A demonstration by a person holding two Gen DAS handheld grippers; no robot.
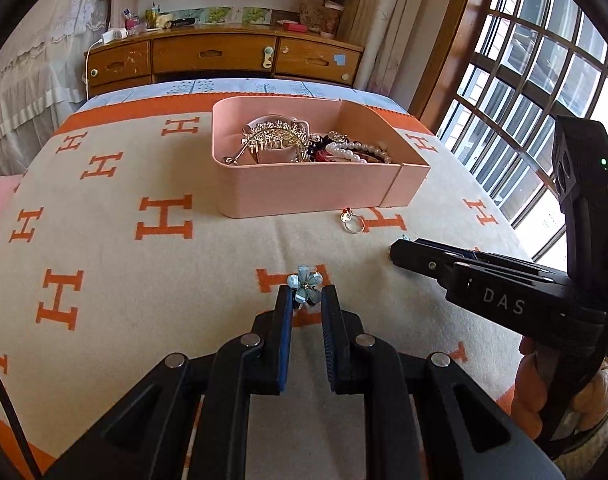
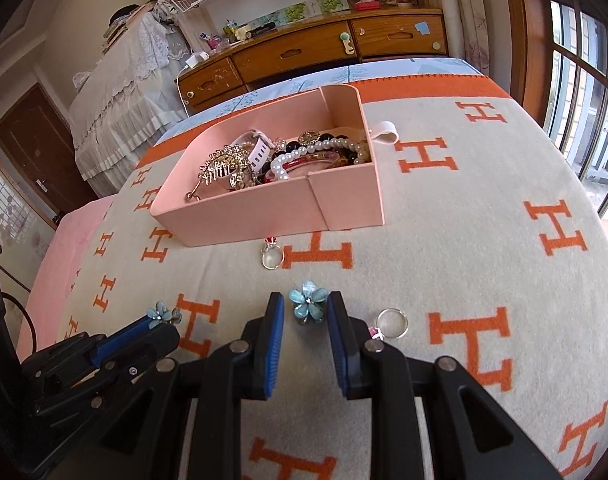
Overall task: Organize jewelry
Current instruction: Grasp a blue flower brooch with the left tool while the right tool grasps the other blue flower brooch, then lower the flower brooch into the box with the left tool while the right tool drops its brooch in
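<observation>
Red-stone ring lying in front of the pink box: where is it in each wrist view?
Left wrist: ring sits right of centre, just in front of the pink box, near its right corner.
Right wrist: ring sits just left of centre, in front of the box's near wall, beside an orange H.
Shared landmark: the pink box, just behind the ring in both views.

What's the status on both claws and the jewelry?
Left claw shut on a blue flower. Right claw shut on another flower. Two rings loose on the blanket. Path to the pink box clear.
</observation>
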